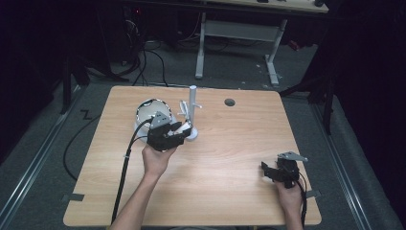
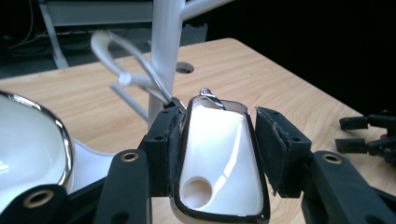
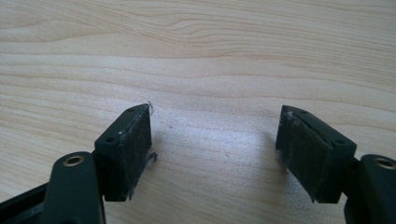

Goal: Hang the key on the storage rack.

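A white rack (image 1: 192,103) with a round base and side pegs stands on the wooden table (image 1: 230,158); its post (image 2: 164,51) rises just behind my left gripper. My left gripper (image 1: 176,130) is beside the rack's base. Its jaws are closed on a small white cup-like piece with a dark shiny rim (image 2: 219,158); a round hole shows inside the piece. A white bowl with a chrome rim (image 1: 152,111) (image 2: 23,144) sits to the left of the gripper. My right gripper (image 1: 274,172) (image 3: 217,126) hovers open over bare wood near the front right corner.
A cable hole (image 1: 230,102) (image 2: 185,67) lies in the table behind the rack. The right gripper (image 2: 369,135) shows far off in the left gripper view. A second table's white legs (image 1: 239,33) and floor cables (image 1: 143,62) stand beyond the far edge.
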Demonstrator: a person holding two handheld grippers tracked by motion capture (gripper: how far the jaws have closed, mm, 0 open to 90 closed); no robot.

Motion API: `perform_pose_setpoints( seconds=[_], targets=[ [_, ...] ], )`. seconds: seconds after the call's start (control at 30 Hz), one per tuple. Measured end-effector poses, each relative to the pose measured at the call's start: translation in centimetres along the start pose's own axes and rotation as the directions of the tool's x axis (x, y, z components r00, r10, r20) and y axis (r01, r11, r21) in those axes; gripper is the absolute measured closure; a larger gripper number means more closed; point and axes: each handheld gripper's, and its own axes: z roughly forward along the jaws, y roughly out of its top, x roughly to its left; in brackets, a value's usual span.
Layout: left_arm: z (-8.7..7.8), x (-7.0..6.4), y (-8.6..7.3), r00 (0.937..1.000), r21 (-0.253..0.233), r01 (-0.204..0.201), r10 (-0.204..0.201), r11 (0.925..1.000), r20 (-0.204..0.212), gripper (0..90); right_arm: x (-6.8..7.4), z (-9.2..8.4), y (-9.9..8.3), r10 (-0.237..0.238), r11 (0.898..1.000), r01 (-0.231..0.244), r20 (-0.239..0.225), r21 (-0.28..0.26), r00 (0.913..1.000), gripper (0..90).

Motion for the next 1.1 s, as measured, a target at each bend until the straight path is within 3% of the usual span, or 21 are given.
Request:
perform_pose_setpoints(
  seconds=[0.47,0.53,0.9,1.1],
  targets=[
    [0.7,0.9,-2.4,0.9994,0.046,0.015,-0.014,0.9988,-0.033,51.9,0.0,0.0,0.0,0.000,1.000,0.000,0.001,-0.001,1.0000,27.0],
    [0.9,1.0,-2.7,0.9991,0.065,0.003,0.000,0.9979,-0.043,51.9,0.0,0.0,0.0,-0.001,1.000,0.001,0.000,0.000,1.0000,27.0],
    [1.5,1.1,-3.1,0.9980,0.091,-0.012,0.017,0.9958,-0.060,51.9,0.0,0.0,0.0,0.000,1.000,0.000,0.000,0.000,1.0000,27.0],
    [1.7,1.7,-3.6,0.9975,0.098,0.013,-0.006,0.9951,-0.070,51.9,0.0,0.0,0.0,0.000,1.000,0.000,0.000,0.000,1.0000,27.0]
  ],
)
